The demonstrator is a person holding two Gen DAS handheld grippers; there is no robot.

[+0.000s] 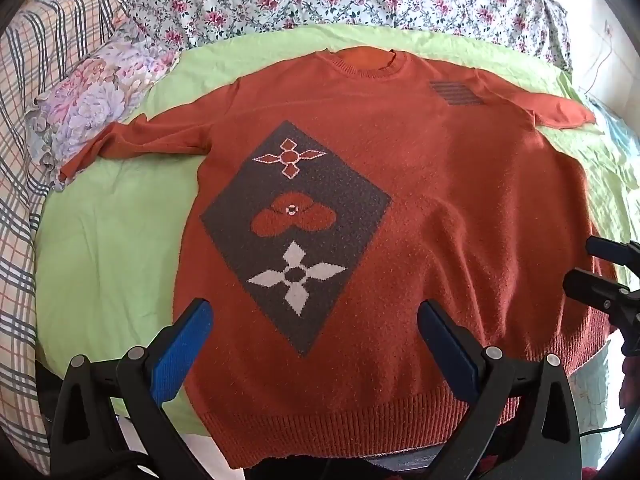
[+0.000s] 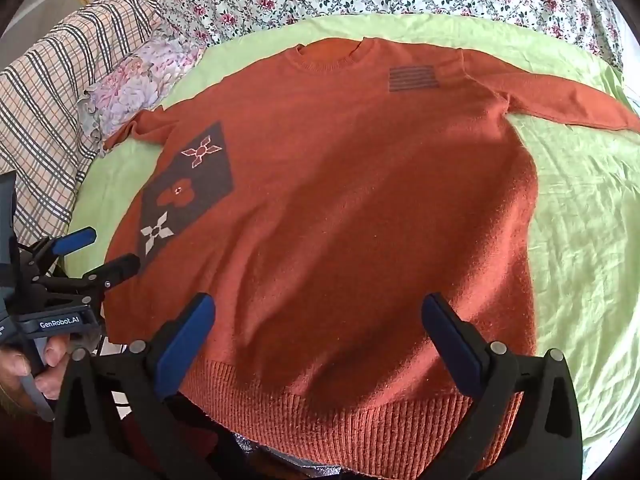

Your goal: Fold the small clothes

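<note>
An orange sweater (image 1: 420,200) lies flat, front up, on a green sheet (image 1: 112,240), sleeves spread. Both the left gripper (image 1: 314,328) and right gripper (image 2: 318,320) hover with jaws spread wide, empty, above its ribbed hem (image 2: 360,420). Green margin shows beside either side edge.

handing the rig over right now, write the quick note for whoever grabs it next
Left gripper: open, holding nothing, poised above the hem end of the orange sweater.
Right gripper: open, holding nothing, also above the hem end.
Sweater: lies flat, face up, on the green sheet, collar away from you, both sleeves spread out sideways, ribbed hem nearest you. Diamond pattern is on its left half.
Done: sweater spread out.
Left: every fold. No fold made yet; probably bring the sleeves in first, then fold the body.
</note>
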